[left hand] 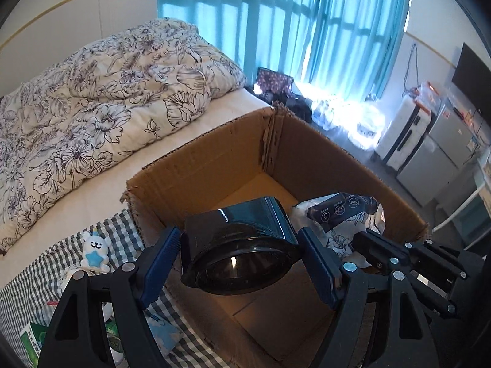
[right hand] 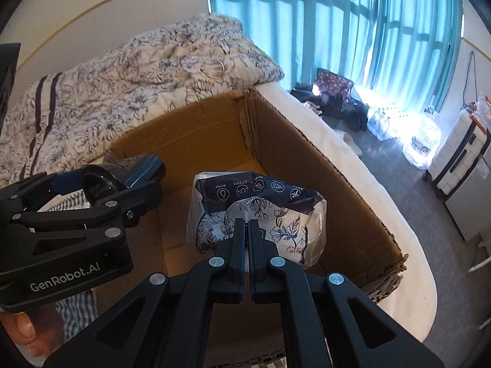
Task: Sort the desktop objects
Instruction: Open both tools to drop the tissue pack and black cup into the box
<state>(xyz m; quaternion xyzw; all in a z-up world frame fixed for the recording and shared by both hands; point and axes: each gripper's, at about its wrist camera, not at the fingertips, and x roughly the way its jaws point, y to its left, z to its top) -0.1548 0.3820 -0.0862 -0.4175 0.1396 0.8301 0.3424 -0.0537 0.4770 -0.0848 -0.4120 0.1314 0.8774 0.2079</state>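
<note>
A glossy black container (left hand: 242, 245) with a round rim hangs over the open cardboard box (left hand: 211, 159), and my left gripper (left hand: 242, 245) is shut on it, blue pads on both sides. In the right wrist view that container (right hand: 101, 184) shows at the left, above the box's (right hand: 307, 153) near corner. My right gripper (right hand: 245, 230) is shut on a floral plastic packet (right hand: 276, 214) with a dark printed top, held over the box's inside. The same packet (left hand: 340, 217) shows at the right in the left wrist view.
The box sits on a bed with a floral quilt (left hand: 92, 107) behind it. A small white bear toy (left hand: 93, 250) and green packs (left hand: 30, 337) lie on a checked cloth (left hand: 122, 230) at the left. Suitcases (right hand: 460, 159) and bags stand on the floor under blue curtains.
</note>
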